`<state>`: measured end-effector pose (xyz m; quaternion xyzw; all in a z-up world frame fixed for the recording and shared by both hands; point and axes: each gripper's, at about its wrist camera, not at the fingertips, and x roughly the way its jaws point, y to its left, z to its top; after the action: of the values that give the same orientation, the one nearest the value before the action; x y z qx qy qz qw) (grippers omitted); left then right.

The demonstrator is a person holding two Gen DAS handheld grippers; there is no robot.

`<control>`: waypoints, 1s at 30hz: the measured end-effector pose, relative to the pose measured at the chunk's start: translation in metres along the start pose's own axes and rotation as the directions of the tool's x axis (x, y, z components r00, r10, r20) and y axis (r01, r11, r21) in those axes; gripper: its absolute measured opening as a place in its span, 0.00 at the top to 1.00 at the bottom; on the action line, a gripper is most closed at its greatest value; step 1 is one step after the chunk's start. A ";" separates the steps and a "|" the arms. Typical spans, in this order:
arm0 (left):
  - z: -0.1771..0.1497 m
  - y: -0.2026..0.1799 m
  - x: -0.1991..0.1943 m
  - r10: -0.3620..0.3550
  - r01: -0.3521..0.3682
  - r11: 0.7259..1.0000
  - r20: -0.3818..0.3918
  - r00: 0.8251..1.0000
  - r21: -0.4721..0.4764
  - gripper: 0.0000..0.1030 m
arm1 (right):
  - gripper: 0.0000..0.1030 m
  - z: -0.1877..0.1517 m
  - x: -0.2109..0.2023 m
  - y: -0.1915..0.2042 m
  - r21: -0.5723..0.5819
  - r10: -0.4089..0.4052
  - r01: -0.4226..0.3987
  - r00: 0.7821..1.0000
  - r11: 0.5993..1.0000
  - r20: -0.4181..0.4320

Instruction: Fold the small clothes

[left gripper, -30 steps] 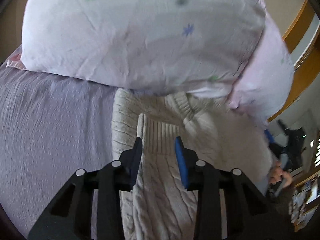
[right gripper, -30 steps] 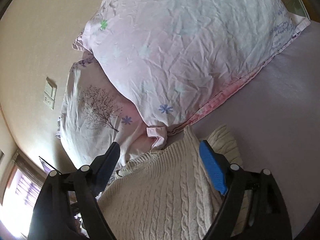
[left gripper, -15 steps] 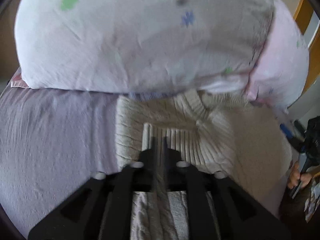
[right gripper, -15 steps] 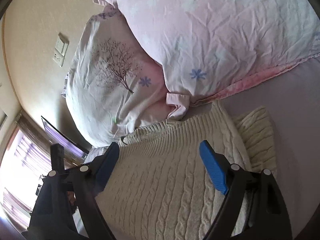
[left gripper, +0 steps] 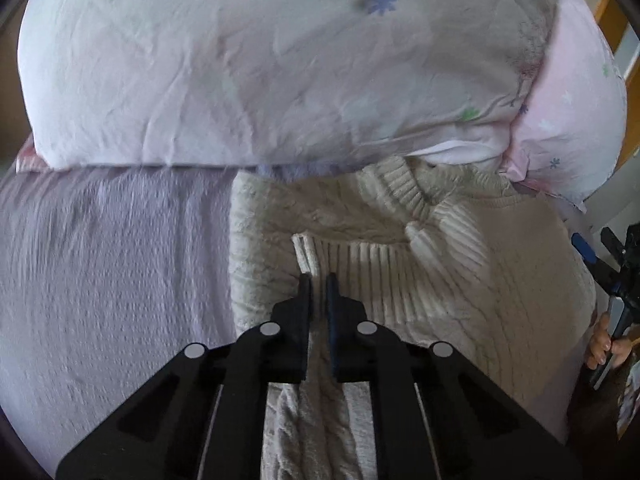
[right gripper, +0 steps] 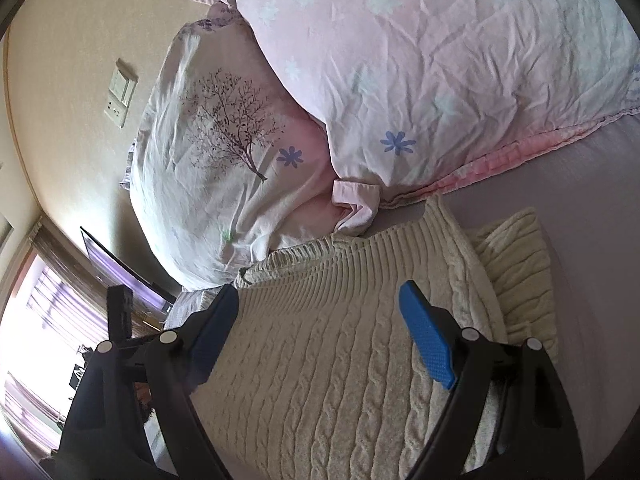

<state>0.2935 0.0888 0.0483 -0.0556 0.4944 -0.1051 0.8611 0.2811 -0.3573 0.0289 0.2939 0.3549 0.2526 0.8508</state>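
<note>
A cream cable-knit sweater [left gripper: 460, 264] lies flat on a bed covered by a lilac sheet [left gripper: 112, 264], its ribbed collar toward the pillows. One sleeve is folded across the chest, so that its ribbed cuff [left gripper: 348, 264] lies just below the neckline.

The left tongs [left gripper: 318, 280] are pinched nearly closed on the edge of that cuff, with a thin strip of knit caught between the black fingers. The right tongs [right gripper: 320, 320] hang wide over the sweater's body near its side, blue pads [right gripper: 428, 348] apart and gripping nothing; whether they touch the knit cannot be told.

Behind the collar lie two pillows: a large pink pillow [right gripper: 440, 60] with pale and blue flower prints, and a tree-print pillow [right gripper: 224, 160], partly tucked under the first. A wall switch plate [right gripper: 120, 92] sits on the beige wall. No brand, label or readable writing shows on the sweater, bedding or tongs.
</note>
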 end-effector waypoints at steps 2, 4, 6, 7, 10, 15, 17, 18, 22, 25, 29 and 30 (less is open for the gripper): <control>0.010 -0.002 -0.012 -0.019 0.020 1.000 0.075 0.997 -0.007 0.94 | 0.18 0.000 0.001 0.000 -0.003 -0.010 0.010 1.000 1.000 -0.005; 0.025 0.006 -0.034 -0.001 0.012 0.999 0.214 0.977 -0.049 0.94 | 0.18 0.000 0.002 -0.001 -0.003 -0.019 0.019 1.000 1.000 -0.007; 0.032 0.016 -0.036 0.026 -0.010 0.997 0.233 0.972 -0.072 0.94 | 0.18 0.000 0.003 -0.004 0.002 -0.039 0.039 0.999 0.999 -0.008; 0.033 0.020 -0.029 0.040 -0.023 0.996 0.212 0.976 -0.082 0.94 | 0.18 0.000 0.003 -0.006 0.007 -0.047 0.047 0.999 0.999 -0.010; 0.023 0.034 -0.006 0.062 -0.045 0.991 0.138 0.988 -0.127 0.92 | 0.18 0.000 0.003 -0.010 0.019 -0.049 0.049 0.999 0.999 -0.012; 0.000 0.055 -0.024 0.005 0.035 0.974 0.180 0.984 -0.223 0.72 | 0.19 -0.001 0.002 -0.008 -0.014 -0.139 0.139 0.990 0.990 0.005; -0.008 0.056 -0.033 -0.018 0.063 0.971 0.192 0.981 -0.231 0.58 | 0.19 0.003 -0.004 -0.003 -0.053 -0.220 0.224 0.973 0.973 0.068; -0.012 0.055 -0.036 -0.030 0.075 0.971 0.196 0.980 -0.227 0.56 | 0.19 0.005 -0.004 -0.002 -0.069 -0.268 0.274 0.960 0.959 0.083; -0.025 0.050 -0.032 -0.038 0.067 0.979 0.154 0.987 -0.194 0.46 | 0.38 0.011 0.017 -0.016 -0.071 -0.379 0.379 0.925 0.923 0.013; -0.034 0.046 -0.027 -0.034 0.056 0.982 0.123 0.992 -0.179 0.42 | 0.71 0.008 0.038 -0.014 -0.155 -0.500 0.490 0.865 0.858 -0.032; -0.043 0.044 -0.018 -0.033 0.049 0.981 0.086 0.996 -0.186 0.39 | 0.89 0.009 0.026 -0.020 -0.106 -0.518 0.515 0.856 0.850 0.008; -0.045 0.045 -0.017 -0.040 0.055 0.980 0.079 0.996 -0.190 0.38 | 0.89 0.010 0.023 -0.025 -0.075 -0.514 0.513 0.858 0.855 0.008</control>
<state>0.2522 0.1365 0.0306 -0.1540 0.4681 -0.0753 0.8669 0.3081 -0.3639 0.0070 0.1554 0.4162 0.0314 0.8953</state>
